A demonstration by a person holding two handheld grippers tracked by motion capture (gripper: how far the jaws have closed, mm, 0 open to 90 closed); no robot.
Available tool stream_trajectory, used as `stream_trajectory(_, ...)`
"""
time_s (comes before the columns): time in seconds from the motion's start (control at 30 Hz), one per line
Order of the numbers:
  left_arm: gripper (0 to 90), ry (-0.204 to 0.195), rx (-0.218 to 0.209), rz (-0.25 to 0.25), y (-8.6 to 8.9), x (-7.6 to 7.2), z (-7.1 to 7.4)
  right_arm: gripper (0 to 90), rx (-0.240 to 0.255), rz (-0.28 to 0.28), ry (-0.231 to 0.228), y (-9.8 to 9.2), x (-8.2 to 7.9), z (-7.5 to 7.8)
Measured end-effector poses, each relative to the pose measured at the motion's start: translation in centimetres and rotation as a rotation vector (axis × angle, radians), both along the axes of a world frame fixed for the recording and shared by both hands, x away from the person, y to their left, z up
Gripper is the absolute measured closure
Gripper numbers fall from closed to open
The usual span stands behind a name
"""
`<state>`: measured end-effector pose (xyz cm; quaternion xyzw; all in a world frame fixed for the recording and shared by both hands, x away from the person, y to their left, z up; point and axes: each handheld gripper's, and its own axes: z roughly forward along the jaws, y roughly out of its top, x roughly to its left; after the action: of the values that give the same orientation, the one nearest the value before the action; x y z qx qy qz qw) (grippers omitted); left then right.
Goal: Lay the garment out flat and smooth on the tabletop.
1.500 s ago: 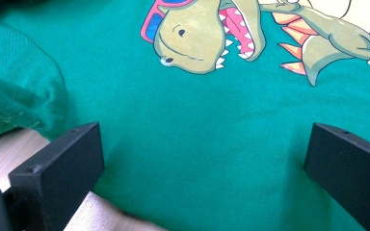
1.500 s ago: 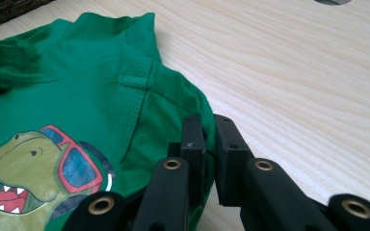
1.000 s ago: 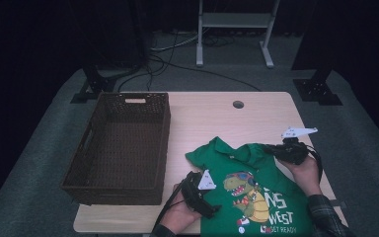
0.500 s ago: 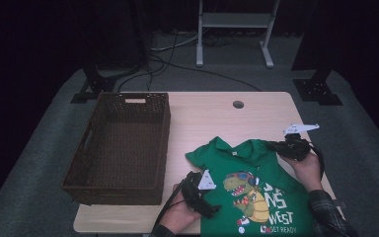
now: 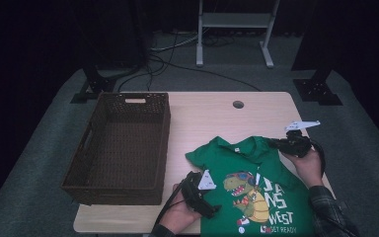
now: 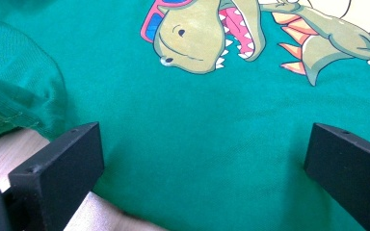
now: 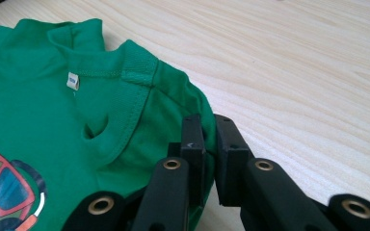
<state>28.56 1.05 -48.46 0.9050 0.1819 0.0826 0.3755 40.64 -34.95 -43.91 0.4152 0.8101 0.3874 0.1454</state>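
A pale wooden table (image 5: pixel 212 118) carries a wicker basket (image 5: pixel 121 148) beside a green dinosaur T-shirt (image 5: pixel 256 192). The left gripper (image 6: pixel 202 159), held low, straddles the flat shirt front, jaws wide. The right gripper (image 7: pixel 208 144) pinches the shoulder edge.

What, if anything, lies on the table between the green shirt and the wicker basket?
Nothing visible does. In the high view, bare table separates the green shirt from the wicker basket, whose inside looks empty. The right gripper is already shut on the shirt's shoulder edge; the left gripper rests open over the fabric.
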Motion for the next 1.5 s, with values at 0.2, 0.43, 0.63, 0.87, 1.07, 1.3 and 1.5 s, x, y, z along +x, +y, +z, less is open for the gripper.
stream_trajectory(0.2,0.0,0.000,0.000,0.000,0.0,0.0,0.0,85.1,-0.006,-0.013,0.005,-0.3,0.4,-0.2)
stream_trajectory(0.43,0.0,0.000,0.000,0.000,0.0,0.0,0.0,85.0,-0.005,-0.036,0.009,-0.6,0.9,-0.4)
stream_trajectory(0.63,0.0,0.000,0.001,0.000,0.0,0.0,0.0,85.1,-0.009,-0.044,0.008,-0.7,1.1,-0.4)
stream_trajectory(0.87,0.0,0.000,0.000,0.000,0.0,0.0,0.0,85.0,-0.024,-0.065,0.012,-0.8,1.6,-0.4)
stream_trajectory(1.07,0.0,0.000,0.000,0.000,0.0,0.0,0.0,85.0,-0.041,-0.073,0.020,-0.8,2.1,-0.4)
stream_trajectory(1.3,0.0,0.000,0.000,0.000,0.0,0.0,0.0,74.9,-0.059,-0.098,0.020,-1.0,2.6,-0.4)
stream_trajectory(1.5,0.0,0.000,0.000,0.000,0.0,0.0,0.0,59.1,-0.022,-0.100,-0.001,-1.0,1.9,0.4)
